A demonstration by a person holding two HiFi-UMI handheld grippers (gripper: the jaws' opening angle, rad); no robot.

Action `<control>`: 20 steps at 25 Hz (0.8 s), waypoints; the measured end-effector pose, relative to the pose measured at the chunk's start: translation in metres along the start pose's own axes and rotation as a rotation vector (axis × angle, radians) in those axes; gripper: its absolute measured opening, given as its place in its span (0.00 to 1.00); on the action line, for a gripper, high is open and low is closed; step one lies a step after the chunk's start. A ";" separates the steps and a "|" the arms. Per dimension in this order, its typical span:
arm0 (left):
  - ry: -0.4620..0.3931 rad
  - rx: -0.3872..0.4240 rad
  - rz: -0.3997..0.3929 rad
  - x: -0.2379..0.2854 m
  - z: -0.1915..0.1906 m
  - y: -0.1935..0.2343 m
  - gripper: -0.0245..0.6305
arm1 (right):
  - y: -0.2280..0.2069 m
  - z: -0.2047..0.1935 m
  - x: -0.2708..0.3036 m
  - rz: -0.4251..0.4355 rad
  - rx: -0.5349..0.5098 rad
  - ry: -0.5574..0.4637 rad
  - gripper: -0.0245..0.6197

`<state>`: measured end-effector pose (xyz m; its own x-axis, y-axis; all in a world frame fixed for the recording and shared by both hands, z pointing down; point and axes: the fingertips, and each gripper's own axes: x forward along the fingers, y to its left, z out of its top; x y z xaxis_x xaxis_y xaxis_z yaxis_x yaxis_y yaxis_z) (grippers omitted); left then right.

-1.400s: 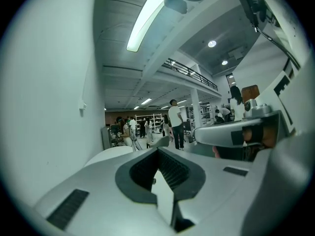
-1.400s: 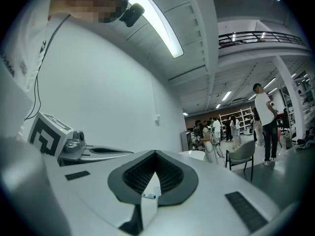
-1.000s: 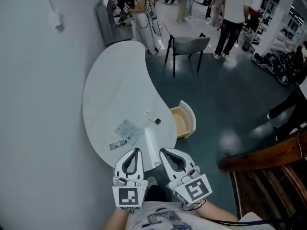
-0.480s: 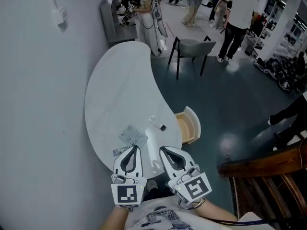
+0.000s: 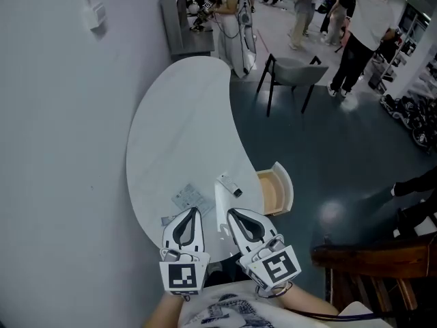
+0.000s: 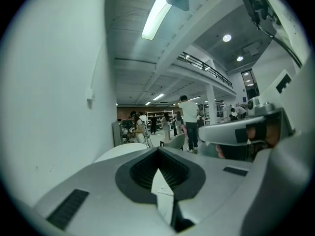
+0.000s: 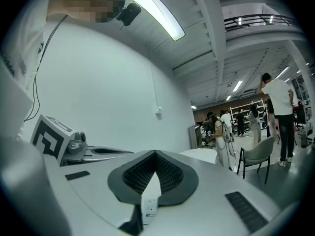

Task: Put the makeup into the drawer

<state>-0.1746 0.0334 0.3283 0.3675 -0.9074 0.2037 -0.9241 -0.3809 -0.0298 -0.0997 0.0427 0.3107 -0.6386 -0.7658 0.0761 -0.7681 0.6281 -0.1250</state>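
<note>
Head view: table (image 5: 184,121) nearer (drawer (image 5: 276,191) open)

Head cam: high up, steeply down on curved white table (image 5: 177,135); left gripper (image 5: 193,212) & right gripper (image 5: 231,214) bottom centre. Gripper cams: low, level, facing fwd. All 3 share grey chair (image 5: 295,74).

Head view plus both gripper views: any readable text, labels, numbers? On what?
No word or number reads in any view.
Cubes on left gripper and right gripper: black square marker patterns only, no letters.
Right gripper view, small sticker at the jaws: fine print, too small to read.
On the white table, flat packet and white tube: any print too small to read.
</note>
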 end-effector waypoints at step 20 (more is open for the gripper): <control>0.090 -0.057 0.294 0.069 -0.027 0.022 0.06 | -0.082 -0.037 0.064 0.217 0.019 0.108 0.07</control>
<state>-0.1721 -0.0327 0.3685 0.0756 -0.9569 0.2805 -0.9947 -0.0920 -0.0456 -0.0796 -0.0530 0.3629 -0.7906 -0.5935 0.1507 -0.6121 0.7727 -0.1682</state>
